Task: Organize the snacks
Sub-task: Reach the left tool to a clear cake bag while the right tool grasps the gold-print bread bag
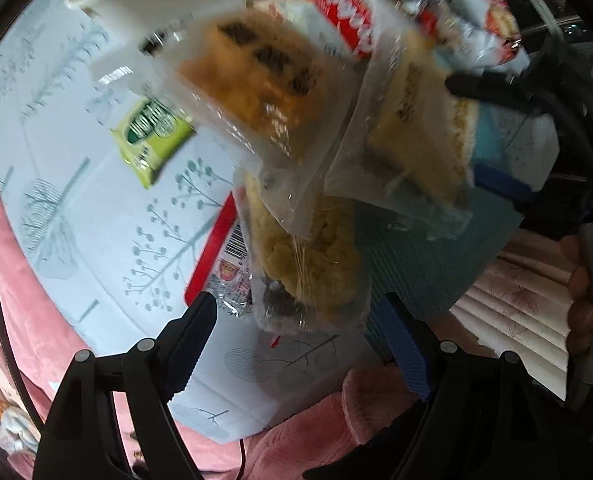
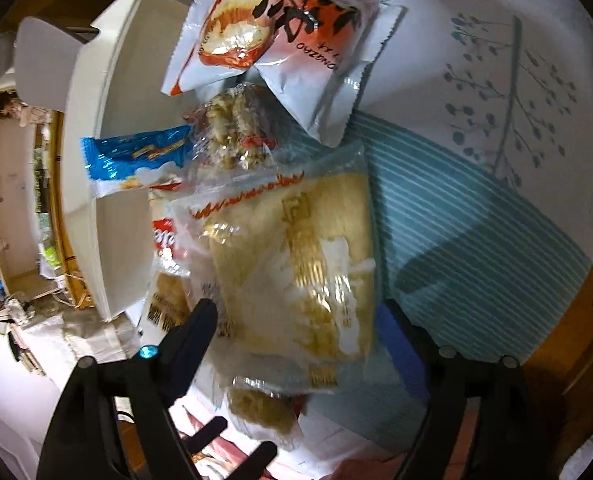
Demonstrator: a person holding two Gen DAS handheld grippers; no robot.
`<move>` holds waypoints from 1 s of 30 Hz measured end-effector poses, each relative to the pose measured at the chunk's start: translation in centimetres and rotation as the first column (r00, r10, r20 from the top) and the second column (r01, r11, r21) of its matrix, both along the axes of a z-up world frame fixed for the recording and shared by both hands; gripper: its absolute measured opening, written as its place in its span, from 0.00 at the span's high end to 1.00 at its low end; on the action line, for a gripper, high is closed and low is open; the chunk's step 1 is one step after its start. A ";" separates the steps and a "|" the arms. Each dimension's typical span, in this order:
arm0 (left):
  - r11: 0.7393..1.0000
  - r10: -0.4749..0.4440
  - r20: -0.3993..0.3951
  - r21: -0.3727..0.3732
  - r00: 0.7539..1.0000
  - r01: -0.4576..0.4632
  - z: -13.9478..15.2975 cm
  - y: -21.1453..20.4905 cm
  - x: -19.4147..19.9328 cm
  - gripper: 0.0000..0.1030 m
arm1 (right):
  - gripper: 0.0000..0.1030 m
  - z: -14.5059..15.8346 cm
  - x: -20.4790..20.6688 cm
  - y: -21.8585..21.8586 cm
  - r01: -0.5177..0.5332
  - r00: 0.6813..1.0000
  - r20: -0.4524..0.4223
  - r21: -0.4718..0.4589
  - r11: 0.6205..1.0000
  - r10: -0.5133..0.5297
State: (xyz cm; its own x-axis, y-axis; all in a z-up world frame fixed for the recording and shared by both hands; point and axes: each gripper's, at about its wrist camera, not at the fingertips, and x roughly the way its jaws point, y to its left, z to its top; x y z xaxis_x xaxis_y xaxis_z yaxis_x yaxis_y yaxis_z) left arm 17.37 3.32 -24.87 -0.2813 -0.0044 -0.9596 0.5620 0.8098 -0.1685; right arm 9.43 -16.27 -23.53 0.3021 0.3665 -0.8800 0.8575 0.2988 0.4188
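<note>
Snacks (image 1: 304, 264) | between left fingers (image 1: 200, 332) | untouched, fingers spread

The surface (image 1: 108, 216) wears a pale cloth printed with grey-teal trees and sprigs. A teal striped mat (image 2: 448, 216) lies on it, at the centre right of the right wrist view. Clear-wrapped pastry packets (image 2: 296, 264) are heaped partly on that mat, partly on the cloth (blur hides which ones overlap). A green snack packet (image 1: 152, 136) sits alone on the cloth, centre left of the left wrist view. A white bin (image 2: 108, 168) stands at the left.
</note>
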 end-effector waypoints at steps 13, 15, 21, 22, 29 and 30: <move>0.997 0.033 -0.088 0.073 0.996 -0.026 -4.1 -1.0 1.3 0.20 | 0.05 -1.0 5.5 1.4 -0.111 0.982 -0.157 -0.041 0.993 0.104; 0.996 0.037 -0.095 0.083 0.995 -0.029 -4.5 -1.1 1.9 0.20 | 0.04 -1.0 6.2 1.6 -0.118 0.979 -0.174 -0.050 0.992 0.107; 0.994 0.051 -0.104 0.102 0.993 -0.040 -5.8 -1.1 2.5 0.20 | 0.00 -0.9 9.3 2.0 -0.160 0.963 -0.229 -0.075 0.984 0.139; 0.994 0.054 -0.104 0.104 0.993 -0.043 -5.9 -1.1 2.6 0.21 | 0.00 -0.9 9.6 2.1 -0.162 0.962 -0.233 -0.077 0.984 0.140; 0.994 0.033 -0.077 0.106 0.996 -0.024 -6.5 -2.1 3.3 0.32 | 0.00 -0.9 12.0 3.1 -0.198 0.950 -0.264 -0.090 0.976 0.169; 0.994 0.029 -0.070 0.108 0.997 -0.021 -6.3 -2.4 3.3 0.35 | 0.00 -0.9 12.2 3.1 -0.203 0.948 -0.268 -0.090 0.975 0.173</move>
State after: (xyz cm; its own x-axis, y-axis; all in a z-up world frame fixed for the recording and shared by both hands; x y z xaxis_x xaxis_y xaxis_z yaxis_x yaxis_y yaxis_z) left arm 20.69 0.90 -31.13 -0.3504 0.0895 -0.9323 0.5310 0.8390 -0.1190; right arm 21.61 -13.12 -24.43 -0.0043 0.2866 -0.9580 0.8547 0.4983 0.1453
